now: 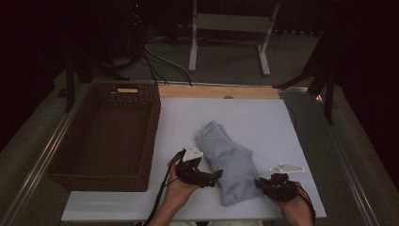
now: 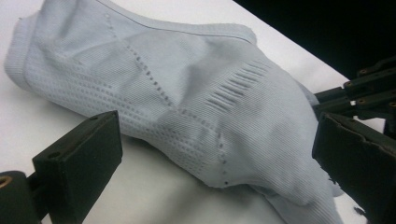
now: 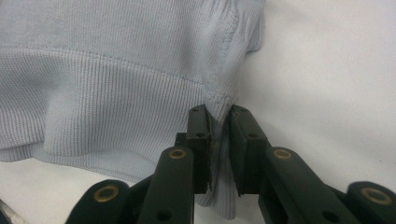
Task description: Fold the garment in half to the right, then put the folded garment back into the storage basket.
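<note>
A pale blue-grey knitted garment [image 1: 228, 160] lies folded into a long bundle on the white board [image 1: 263, 117]. My left gripper [image 1: 217, 176] is at the bundle's left side near its front end. In the left gripper view its jaws [image 2: 217, 140] stand wide apart; the perforated fabric [image 2: 187, 93] lies ahead between them and neither pad touches it. My right gripper [image 1: 259, 183] is at the bundle's front right corner. The right gripper view shows it [image 3: 219, 126] shut on a thin fold beside the ribbed hem [image 3: 116, 107].
A dark woven basket [image 1: 151, 132], with nothing in it, stands on the left against the board's edge. The board's front edge runs just below both hands. A wooden strip [image 1: 219, 92] borders the far side, with stand legs and cables on the floor beyond.
</note>
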A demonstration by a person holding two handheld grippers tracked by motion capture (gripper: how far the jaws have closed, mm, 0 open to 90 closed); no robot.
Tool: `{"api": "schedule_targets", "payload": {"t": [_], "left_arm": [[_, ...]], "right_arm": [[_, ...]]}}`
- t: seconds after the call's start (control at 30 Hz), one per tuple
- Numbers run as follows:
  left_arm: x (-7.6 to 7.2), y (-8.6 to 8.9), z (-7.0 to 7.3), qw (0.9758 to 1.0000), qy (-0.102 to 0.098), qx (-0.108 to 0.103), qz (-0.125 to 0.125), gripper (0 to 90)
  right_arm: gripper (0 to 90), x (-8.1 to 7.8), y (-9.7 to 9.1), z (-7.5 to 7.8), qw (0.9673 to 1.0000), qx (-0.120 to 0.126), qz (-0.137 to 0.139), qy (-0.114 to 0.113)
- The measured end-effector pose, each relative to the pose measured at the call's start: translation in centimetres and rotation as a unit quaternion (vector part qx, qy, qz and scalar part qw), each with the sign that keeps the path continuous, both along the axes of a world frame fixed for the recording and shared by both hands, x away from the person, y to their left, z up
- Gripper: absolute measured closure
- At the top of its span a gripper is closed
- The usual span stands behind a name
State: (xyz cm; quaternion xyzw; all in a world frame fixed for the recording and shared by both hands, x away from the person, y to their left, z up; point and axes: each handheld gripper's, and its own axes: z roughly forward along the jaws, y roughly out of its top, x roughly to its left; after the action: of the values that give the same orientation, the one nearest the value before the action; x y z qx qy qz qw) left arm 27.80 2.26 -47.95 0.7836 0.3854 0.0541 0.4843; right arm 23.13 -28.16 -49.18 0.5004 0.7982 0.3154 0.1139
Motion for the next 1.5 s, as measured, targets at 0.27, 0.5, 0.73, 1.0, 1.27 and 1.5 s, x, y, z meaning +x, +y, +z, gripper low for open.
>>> {"api": "schedule_targets", "payload": {"t": [0.27,0.5,0.73,1.0,1.27,1.5], "left_arm": [[0.7,0.5,0.1,0.9995,-0.022,0.02,0.006,3.4],[1.5,0.9,0.1,0.9987,-0.04,0.03,0.013,3.4],[2.4,1.2,0.0,0.9971,-0.058,0.046,0.016,3.5],[3.4,1.7,-0.3,0.9968,-0.059,0.049,0.024,3.5],[4.1,1.8,-0.3,0.9963,-0.066,0.047,0.028,3.5],[4.4,1.9,-0.2,0.996,-0.073,0.044,0.027,3.5]], "right_arm": [[79.2,0.0,0.0,-0.1,1.0,-0.001,0.0,0.0],[78.8,0.0,0.0,-0.2,1.0,-0.001,-0.001,0.0],[78.9,0.0,0.1,-0.3,1.0,-0.008,0.002,-0.002],[78.9,0.0,0.1,-0.4,0.9999,-0.01,0.003,-0.001],[78.9,0.0,0.1,-0.4,0.9999,-0.01,0.003,-0.002],[78.9,0.0,0.2,-0.4,0.9999,-0.01,0.003,-0.003]]}}
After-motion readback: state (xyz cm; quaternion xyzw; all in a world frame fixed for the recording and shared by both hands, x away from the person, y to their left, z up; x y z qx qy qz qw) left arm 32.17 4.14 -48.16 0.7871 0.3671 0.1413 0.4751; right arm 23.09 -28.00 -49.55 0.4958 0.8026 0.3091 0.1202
